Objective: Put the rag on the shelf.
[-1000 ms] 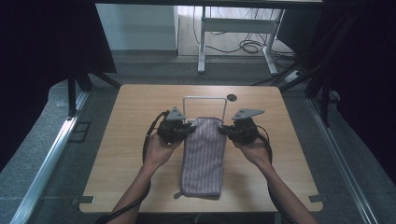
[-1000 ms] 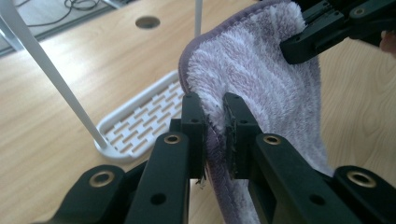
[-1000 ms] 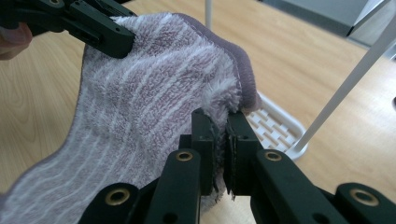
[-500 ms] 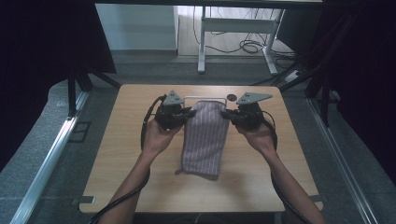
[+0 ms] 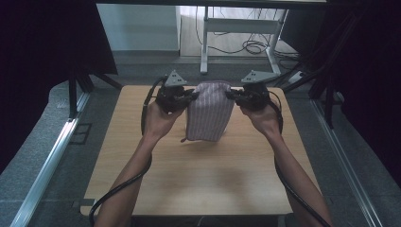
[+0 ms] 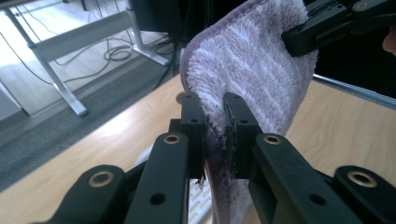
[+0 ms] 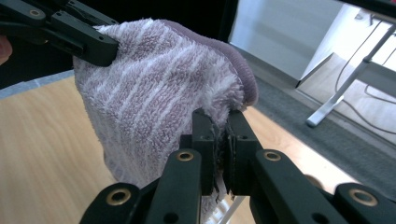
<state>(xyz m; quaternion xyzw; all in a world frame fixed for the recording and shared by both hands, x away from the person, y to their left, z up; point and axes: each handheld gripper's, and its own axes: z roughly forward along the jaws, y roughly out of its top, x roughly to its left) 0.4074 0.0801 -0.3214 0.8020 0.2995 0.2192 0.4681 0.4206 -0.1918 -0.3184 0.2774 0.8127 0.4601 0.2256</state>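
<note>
**Towel held up over the far end of the counter**

I have the striped towel off the wood, hanging by its top edge between my two grippers. It is a purple and white terry cloth, folded so that the upper edge curves over. Its lower end dangles free above the counter, casting a faint shadow on the wood just beneath it. A small loop or tag sticks out at the towel's lower left corner.

The left gripper is at the towel's upper left corner. In the left gripper view its fingers are pressed together on the cloth edge, with the pile squeezed flat between them. The right gripper is at the towel's upper right corner. In the right gripper view its fingers are likewise clamped on the folded edge, with fabric bunched above them.

Each gripper view shows the other gripper biting the towel's far corner. Both grippers sit at about the same height, with the towel's top stretched between them.

My hands hold the grippers from behind the towel, forearms reaching across the counter, and a black cable trails back from the left one. Beyond the towel, past the counter's far edge, is grey floor, a white desk frame and loose cords.
</note>
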